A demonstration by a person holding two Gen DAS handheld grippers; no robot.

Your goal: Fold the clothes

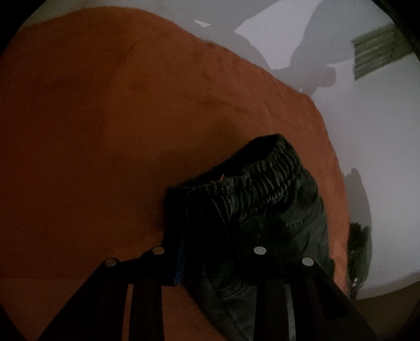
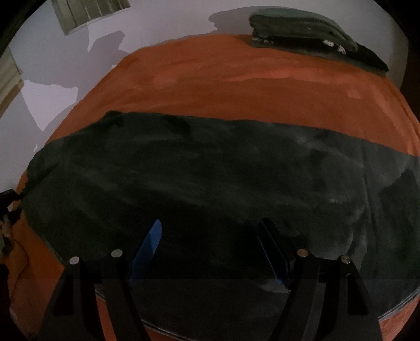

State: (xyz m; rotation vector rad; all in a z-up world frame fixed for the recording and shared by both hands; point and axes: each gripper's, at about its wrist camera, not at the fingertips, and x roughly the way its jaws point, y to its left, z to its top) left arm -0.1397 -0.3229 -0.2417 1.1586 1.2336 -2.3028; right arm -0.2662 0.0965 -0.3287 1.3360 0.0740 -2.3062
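A pair of dark trousers (image 2: 210,170) lies spread across the orange bed cover (image 2: 236,78). In the left wrist view its gathered elastic waistband (image 1: 262,183) bunches up right in front of the camera. My left gripper (image 1: 207,262) is shut on this end of the trousers. Fabric fills the gap between the jaws and hides the right finger, and only the left blue pad (image 1: 178,270) shows. My right gripper (image 2: 210,223) stands open just over the near edge of the trousers, both blue pads (image 2: 149,244) bare and nothing pinched between them.
A stack of folded green clothes (image 2: 302,28) rests at the far right corner of the bed. A pale wall (image 2: 157,21) with a slatted vent (image 2: 86,13) stands behind. Bare orange cover (image 1: 105,118) stretches out to the left of the waistband. The room is dim.
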